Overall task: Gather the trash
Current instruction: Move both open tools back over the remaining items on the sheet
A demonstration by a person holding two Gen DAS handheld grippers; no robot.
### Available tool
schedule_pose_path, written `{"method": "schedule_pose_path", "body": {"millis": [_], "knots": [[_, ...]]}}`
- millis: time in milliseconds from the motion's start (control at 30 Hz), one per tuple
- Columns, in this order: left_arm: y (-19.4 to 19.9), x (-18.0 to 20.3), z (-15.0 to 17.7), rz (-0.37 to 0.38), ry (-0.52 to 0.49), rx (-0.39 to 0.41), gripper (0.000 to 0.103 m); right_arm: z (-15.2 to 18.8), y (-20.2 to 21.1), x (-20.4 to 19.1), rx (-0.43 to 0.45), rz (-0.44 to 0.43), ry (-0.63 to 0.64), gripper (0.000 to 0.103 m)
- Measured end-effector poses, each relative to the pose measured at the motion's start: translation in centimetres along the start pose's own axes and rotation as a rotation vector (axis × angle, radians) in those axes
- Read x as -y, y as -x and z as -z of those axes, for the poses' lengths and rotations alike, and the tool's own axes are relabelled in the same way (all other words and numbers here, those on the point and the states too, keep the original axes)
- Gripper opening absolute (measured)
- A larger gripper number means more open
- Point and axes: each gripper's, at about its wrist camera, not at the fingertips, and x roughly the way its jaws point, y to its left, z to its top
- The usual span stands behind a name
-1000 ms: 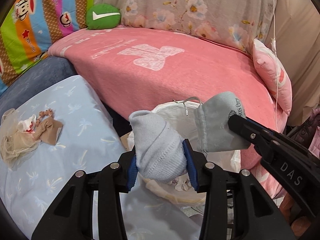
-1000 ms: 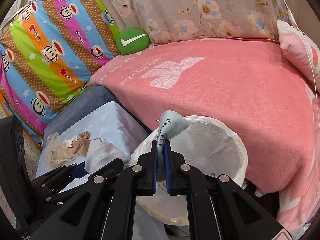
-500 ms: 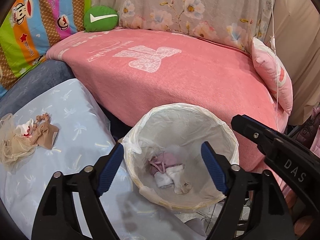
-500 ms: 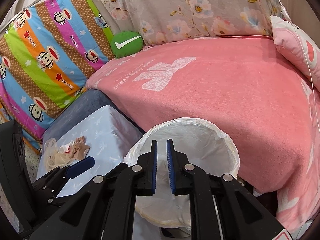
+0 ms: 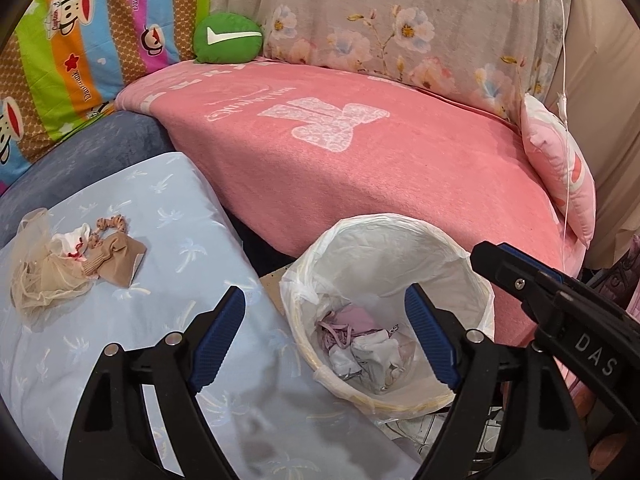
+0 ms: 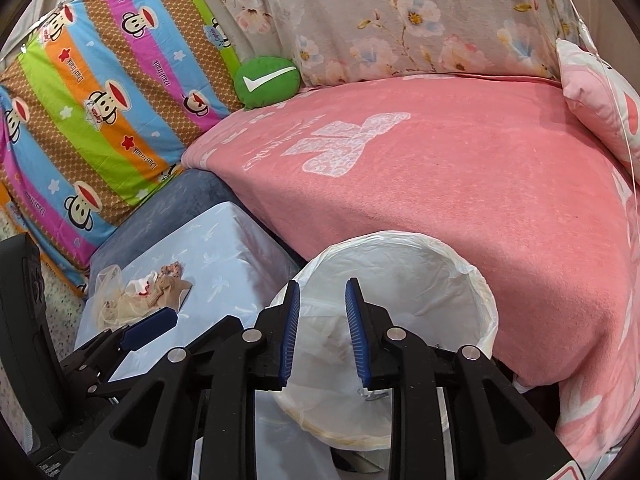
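Note:
A white-lined trash bin (image 5: 472, 264) stands between the light blue cushion (image 5: 120, 340) and the pink bed; it also shows in the right wrist view (image 6: 460, 264). Crumpled socks and cloth scraps (image 5: 364, 344) lie at its bottom. My left gripper (image 5: 328, 336) is open and empty, above the bin's near rim. My right gripper (image 6: 322, 332) is open and empty, over the bin's left side. A pile of beige netting and tan socks (image 5: 60, 264) lies on the cushion's left part, also in the right wrist view (image 6: 140, 292).
A pink blanket (image 5: 380, 160) covers the bed behind the bin. A green round cushion (image 5: 228, 38) and a striped monkey-print pillow (image 6: 100, 112) sit at the back. A pink pillow (image 5: 560, 168) lies at the right. A grey-blue ottoman (image 5: 80, 152) borders the cushion.
Both grippers let go of grey socks, which dropped into the bin. The left gripper opened wide, the right opened more slowly. Both views shifted a little to the left.

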Motion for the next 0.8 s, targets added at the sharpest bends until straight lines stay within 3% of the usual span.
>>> {"method": "schedule_pose_path", "body": {"millis": [800], "knots": [[2.8,-8.5,1.7,-0.074,0.160,0.036,0.078,1.1,-1.3,-6.6,-0.040,-0.037,0.101,0.030]]}}
